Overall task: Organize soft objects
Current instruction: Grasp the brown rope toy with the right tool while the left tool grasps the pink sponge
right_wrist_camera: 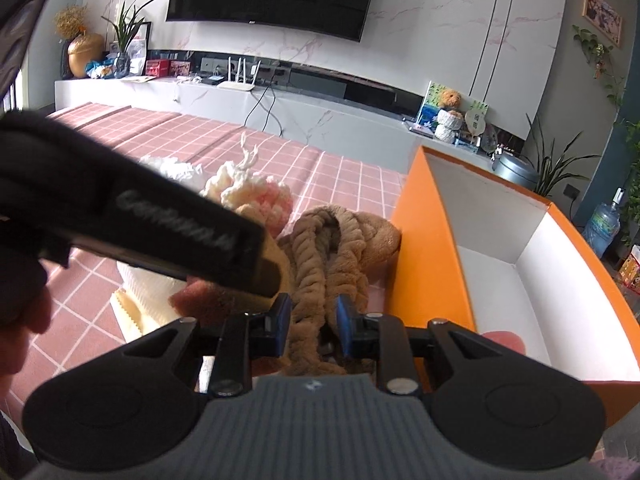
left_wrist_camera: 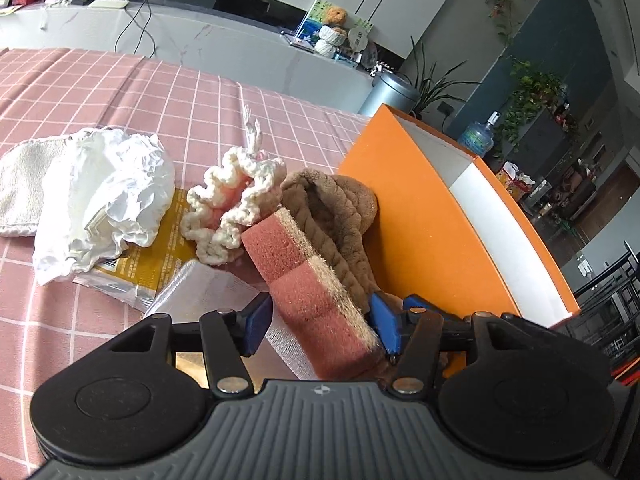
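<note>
Closest in, the left gripper [left_wrist_camera: 320, 330] has its blue pads on either side of a pink sponge [left_wrist_camera: 316, 292] with a tan scrubbing layer; the right-hand pad touches that layer, while the other pad seems to stand just off the pink face, so I cannot tell whether it truly pinches. The sponge's near end is cut off behind the gripper body.

The right gripper [right_wrist_camera: 312, 330] is narrowed around a brown plush rope toy [right_wrist_camera: 320, 264], its strands pressed between the pads and its lower end hidden beneath them. The left tool crosses in front of this view, covering most of the sponge.

Just beyond both tongs lies a cream-and-pink crocheted piece [left_wrist_camera: 232, 208]. Further left are crumpled white paper [left_wrist_camera: 108, 196] and a towel [left_wrist_camera: 24, 184], part hidden.

To the right stands an orange box [right_wrist_camera: 432, 248], white inside, with nothing visible on its floor, though its near corner is cut off.
</note>
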Demonstrator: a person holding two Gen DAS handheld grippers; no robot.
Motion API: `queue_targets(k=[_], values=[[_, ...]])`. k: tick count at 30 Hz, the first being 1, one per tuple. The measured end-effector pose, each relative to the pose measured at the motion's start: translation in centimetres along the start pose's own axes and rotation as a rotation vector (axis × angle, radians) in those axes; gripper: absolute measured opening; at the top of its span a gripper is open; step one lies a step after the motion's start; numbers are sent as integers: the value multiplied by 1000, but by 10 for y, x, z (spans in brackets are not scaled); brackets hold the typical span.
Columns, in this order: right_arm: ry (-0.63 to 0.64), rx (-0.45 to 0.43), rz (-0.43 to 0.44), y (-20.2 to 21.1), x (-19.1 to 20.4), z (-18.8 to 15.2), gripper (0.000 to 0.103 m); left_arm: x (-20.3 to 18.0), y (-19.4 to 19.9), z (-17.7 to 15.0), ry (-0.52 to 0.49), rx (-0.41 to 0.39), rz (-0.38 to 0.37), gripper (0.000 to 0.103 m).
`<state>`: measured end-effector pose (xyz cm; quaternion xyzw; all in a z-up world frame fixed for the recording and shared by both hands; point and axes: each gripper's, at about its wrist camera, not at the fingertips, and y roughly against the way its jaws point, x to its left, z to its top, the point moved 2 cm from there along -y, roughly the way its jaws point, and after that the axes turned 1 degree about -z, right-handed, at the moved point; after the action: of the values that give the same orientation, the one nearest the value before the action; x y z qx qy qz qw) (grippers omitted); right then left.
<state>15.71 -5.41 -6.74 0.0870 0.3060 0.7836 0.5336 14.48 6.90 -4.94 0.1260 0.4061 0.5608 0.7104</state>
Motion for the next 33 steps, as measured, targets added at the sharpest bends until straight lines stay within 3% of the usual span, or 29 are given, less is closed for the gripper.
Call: queue_targets(k=[2, 3, 10, 14, 23, 33], values=[[3, 9, 4, -2, 1, 0, 23, 2, -5, 2, 18, 11, 5, 61], [1, 14, 1, -3, 1, -1, 23, 2, -9, 3, 24, 17, 6, 51], [-7, 41, 10, -4, -1, 4, 25, 9, -6, 5, 46, 5, -4, 44], [-7, 78, 10, -8, -4, 17, 39, 10, 10, 14, 5, -37, 25, 44], [-12, 355, 59, -66, -12, 61, 47, 10, 20, 34, -46, -62, 24, 43], [35, 562, 80, -123, -13, 64, 48, 33, 9, 36, 22, -60, -17, 38]])
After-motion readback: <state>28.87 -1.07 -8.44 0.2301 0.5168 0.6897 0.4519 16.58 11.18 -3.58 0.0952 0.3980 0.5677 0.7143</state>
